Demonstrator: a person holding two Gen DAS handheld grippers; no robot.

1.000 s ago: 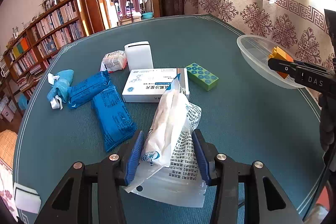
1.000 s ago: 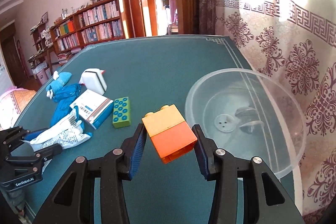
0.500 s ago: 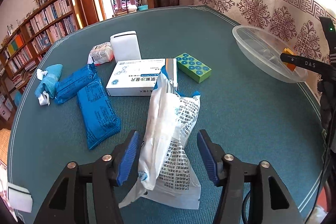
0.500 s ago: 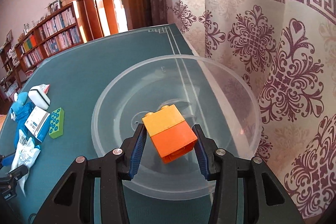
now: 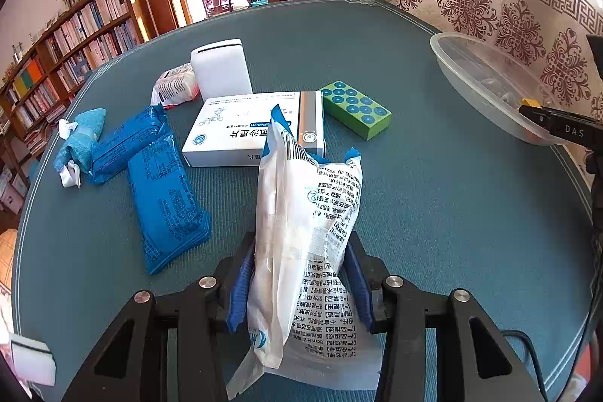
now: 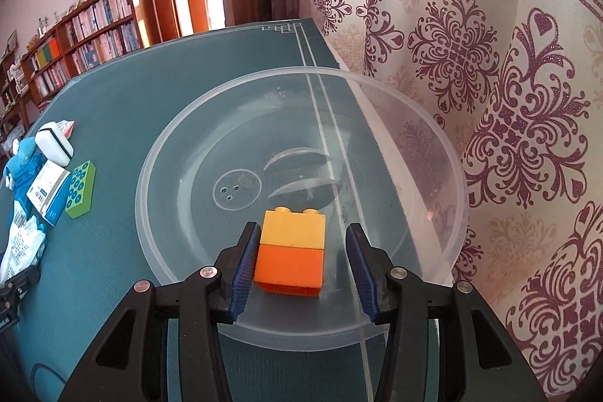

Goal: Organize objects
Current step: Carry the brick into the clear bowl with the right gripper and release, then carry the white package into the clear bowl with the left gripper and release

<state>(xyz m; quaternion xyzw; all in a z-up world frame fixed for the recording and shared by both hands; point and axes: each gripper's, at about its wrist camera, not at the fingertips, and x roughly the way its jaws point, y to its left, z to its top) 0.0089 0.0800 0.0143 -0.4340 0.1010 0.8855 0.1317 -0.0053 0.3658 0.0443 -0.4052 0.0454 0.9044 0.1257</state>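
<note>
Now that the right hand-held gripper (image 6: 303,260) has spread its fingers, the yellow-and-orange toy brick (image 6: 291,251) lies released in the clear plastic bowl (image 6: 181,153), while the left hand-held gripper (image 5: 299,283) again clenches the white printed plastic packet (image 5: 305,228), probably next to be sorted.

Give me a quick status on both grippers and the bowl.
Left gripper shut on white bag. Right gripper open, jaws clear of the orange-yellow block lying in the clear bowl. Nothing blocking the bowl.
</note>
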